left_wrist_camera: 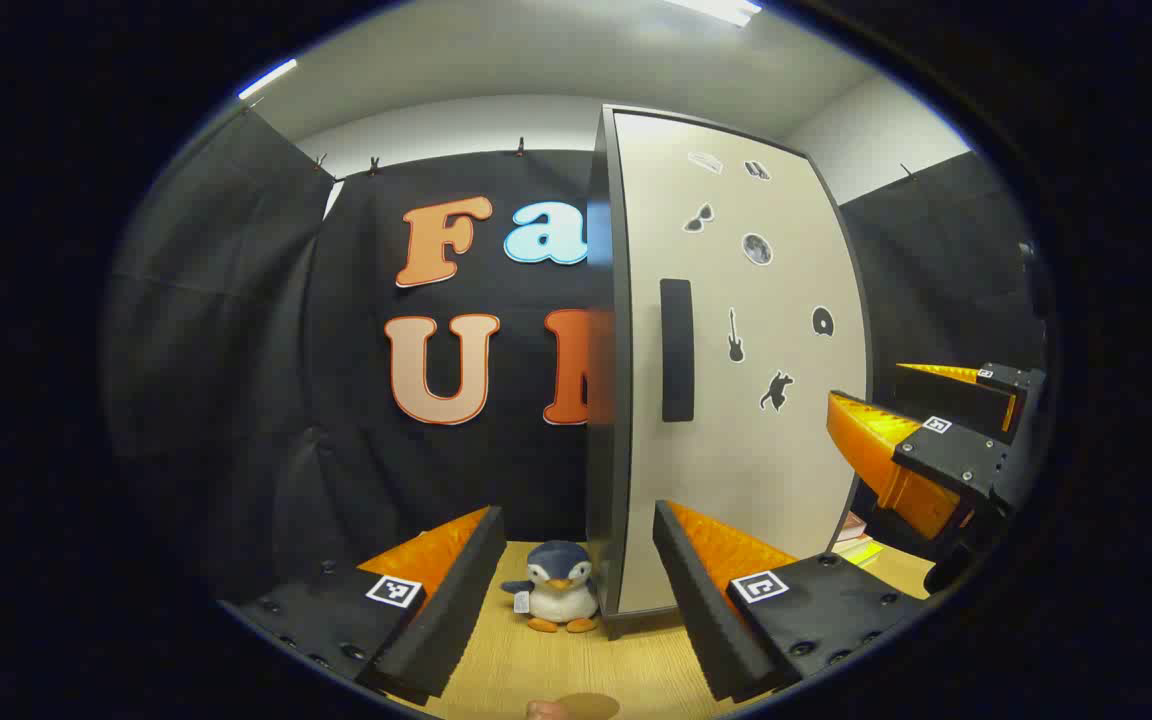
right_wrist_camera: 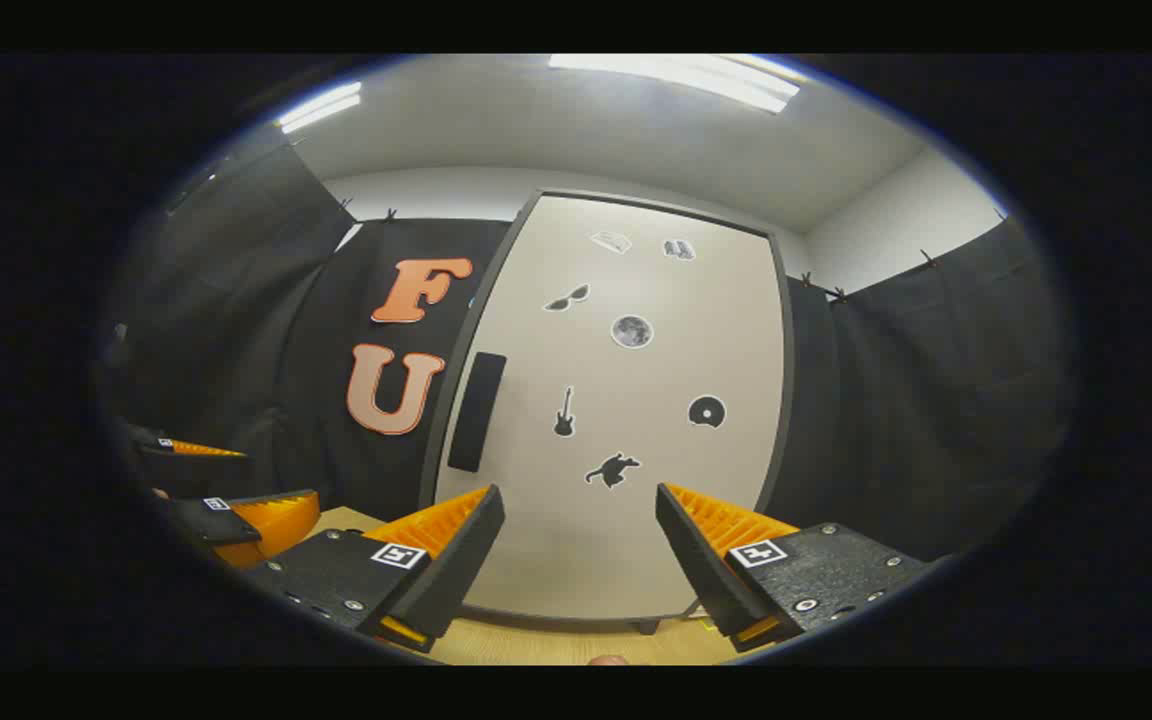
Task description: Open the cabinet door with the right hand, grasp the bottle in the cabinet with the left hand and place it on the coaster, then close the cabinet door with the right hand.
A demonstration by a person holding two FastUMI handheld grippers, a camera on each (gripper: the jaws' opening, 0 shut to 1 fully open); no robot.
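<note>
Cabinet door [right_wrist_camera: 616,420] shut, upright on the wooden table [left_wrist_camera: 576,670], handle [right_wrist_camera: 477,411] on its left edge untouched. Right gripper [right_wrist_camera: 576,545] faces the door, fingers wide, empty. Left gripper [left_wrist_camera: 576,560] wide, empty, near the cabinet's left corner; penguin plush [left_wrist_camera: 556,587] just beside that corner.

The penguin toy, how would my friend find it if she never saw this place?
Look for the tall pale cabinet with little black stickers on its door. At its bottom left corner, on the wooden table, sits the penguin toy, close against the cabinet. It is the one soft, fluffy thing there, with an orange beak and feet.
</note>
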